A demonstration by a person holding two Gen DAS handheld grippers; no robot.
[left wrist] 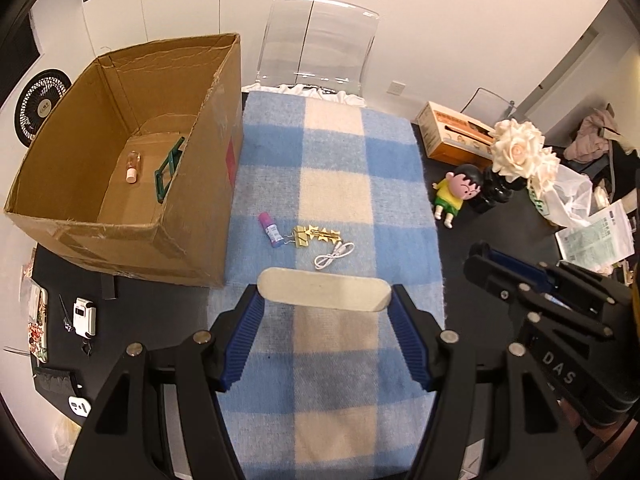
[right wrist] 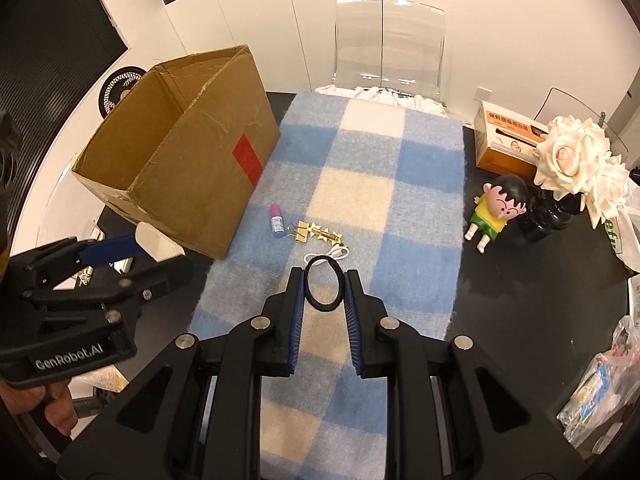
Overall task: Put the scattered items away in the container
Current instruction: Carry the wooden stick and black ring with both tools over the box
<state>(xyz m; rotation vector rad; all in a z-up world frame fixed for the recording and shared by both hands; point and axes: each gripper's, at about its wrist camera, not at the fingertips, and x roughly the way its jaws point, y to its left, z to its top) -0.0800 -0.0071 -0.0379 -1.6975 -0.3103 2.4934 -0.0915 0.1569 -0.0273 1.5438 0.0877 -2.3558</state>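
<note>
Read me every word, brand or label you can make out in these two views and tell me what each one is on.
"DAS": on the right gripper body, left wrist view.
"GenRobot.AI": on the left gripper body, right wrist view.
"efr", cut off: green letters on the plastic bag.
Too small or blurred: orange carton, printed leaflet, small bottle, fan badge.

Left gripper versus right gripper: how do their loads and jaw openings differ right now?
The left gripper holds a flat cream oval pad, jaws spread wide; the right gripper pinches a black hair tie, jaws narrow. The pad lies crosswise; the tie stands as an upright loop. Both hang above the checked blanket.
</note>
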